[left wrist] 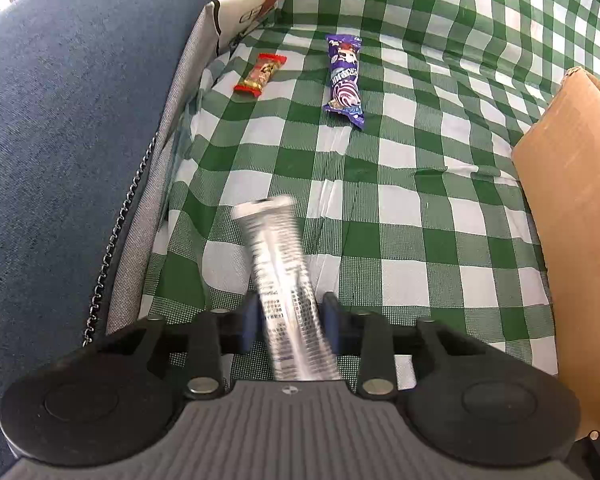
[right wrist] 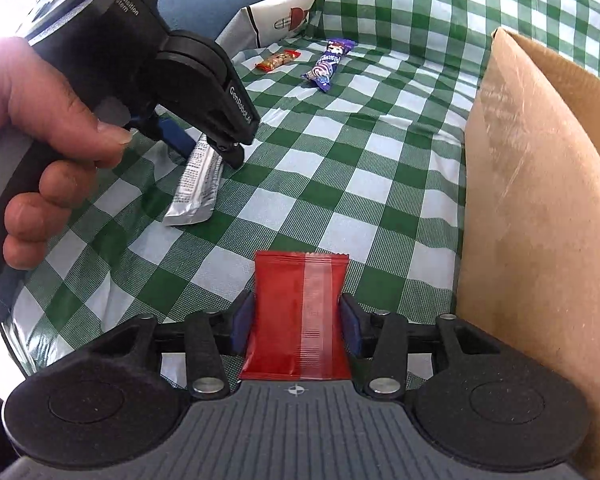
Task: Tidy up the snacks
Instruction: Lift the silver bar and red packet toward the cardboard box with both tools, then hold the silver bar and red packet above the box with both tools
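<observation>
Snacks lie scattered on a green-and-white checked cloth (left wrist: 420,200), with the brown cardboard box (right wrist: 540,200) serving as the landmark at the cloth's right edge.

Left gripper (left wrist: 288,320): a silver wrapper (left wrist: 284,280) stands between its two blue pads. In the left wrist view the wrapper is motion-blurred and the pads sit close at its sides; firm contact cannot be confirmed from that view. In the right wrist view the silver wrapper (right wrist: 196,184) hangs from the left gripper (right wrist: 212,148), its lower end at or just above the cloth, well to the left of the box. A hand (right wrist: 40,152) wraps the gripper's handle.

Right gripper (right wrist: 296,320): its pads press on both sides of a red packet (right wrist: 300,312), which points forward along the fingers. The packet is held just left of the box's near wall, above the cloth.

Two further snacks rest flat on the cloth, well beyond the box's far corner and to its left:
- a purple wrapper (left wrist: 345,80), lying lengthwise;
- a small red-ended bar (left wrist: 260,74), just left of the purple wrapper and apart from it.

A white printed paper bag (right wrist: 276,16) stands behind these two, farther from the box. A blue upholstered surface (left wrist: 60,120) borders the cloth on the side opposite the box.
</observation>
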